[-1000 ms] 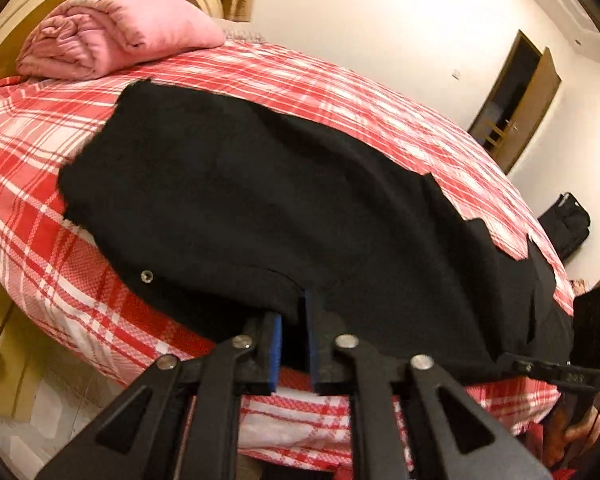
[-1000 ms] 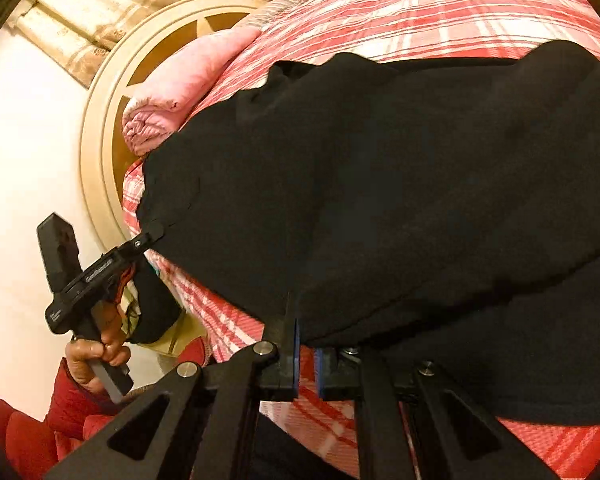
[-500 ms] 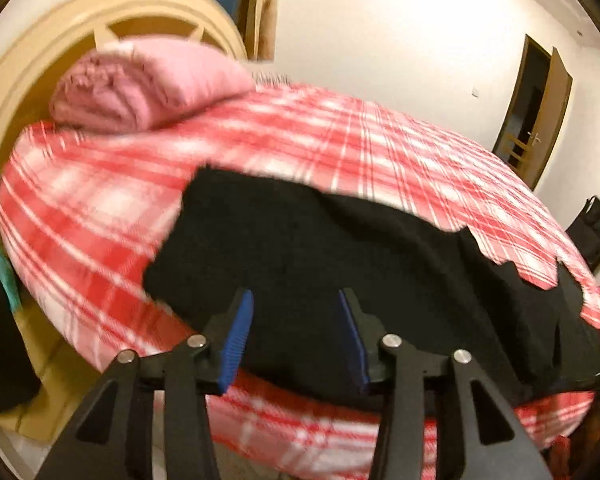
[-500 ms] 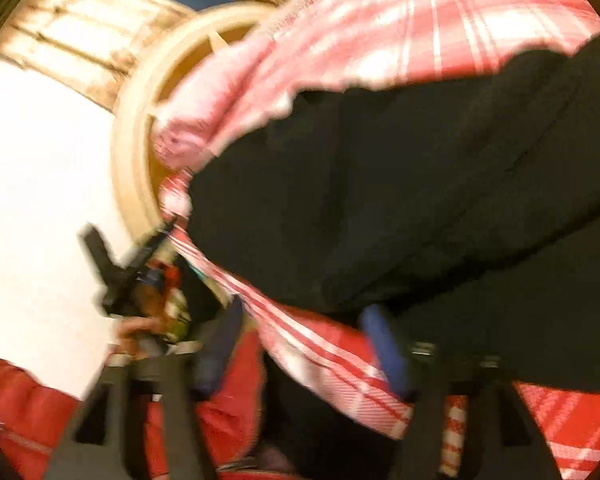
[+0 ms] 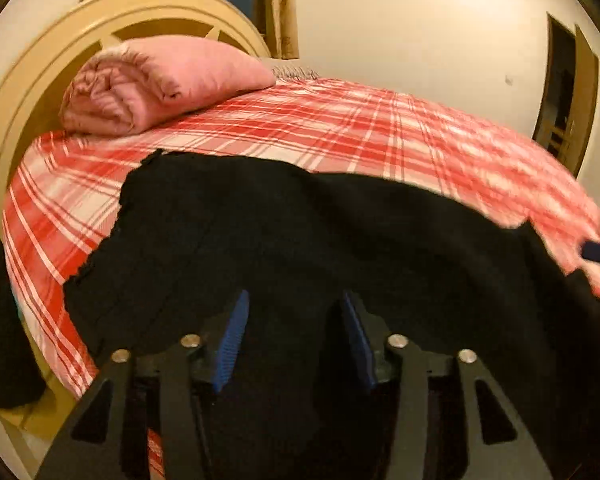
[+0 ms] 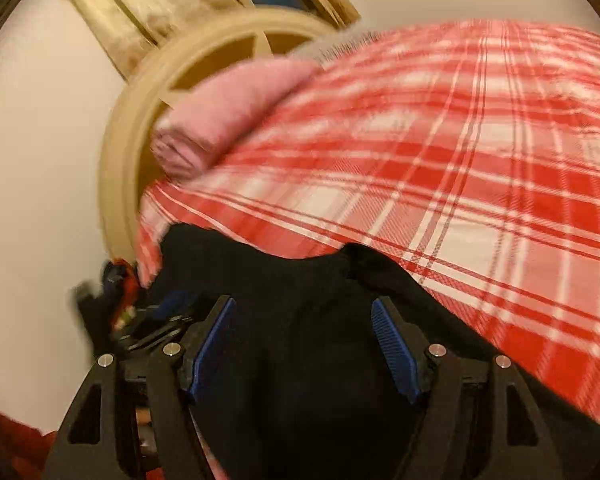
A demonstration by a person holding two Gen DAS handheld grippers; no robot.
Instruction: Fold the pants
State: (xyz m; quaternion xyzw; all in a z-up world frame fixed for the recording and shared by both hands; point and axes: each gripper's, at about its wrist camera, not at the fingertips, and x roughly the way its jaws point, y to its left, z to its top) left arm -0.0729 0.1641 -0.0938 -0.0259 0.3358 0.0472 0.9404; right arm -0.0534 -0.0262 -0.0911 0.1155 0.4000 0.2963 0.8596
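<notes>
Black pants lay spread on a bed, both grippers parted above them.

The pants were soft, matte, dark cloth with a ragged left edge, lying along the near side of the red-and-white plaid bedsheet. The left gripper had just been opening, its blue ribbed pads apart over the fabric, gripping nothing. The right gripper stood wide, also empty. A rolled pink blanket rested by the curved cream headboard. Pale walls, tan curtains, a wooden door behind.
</notes>
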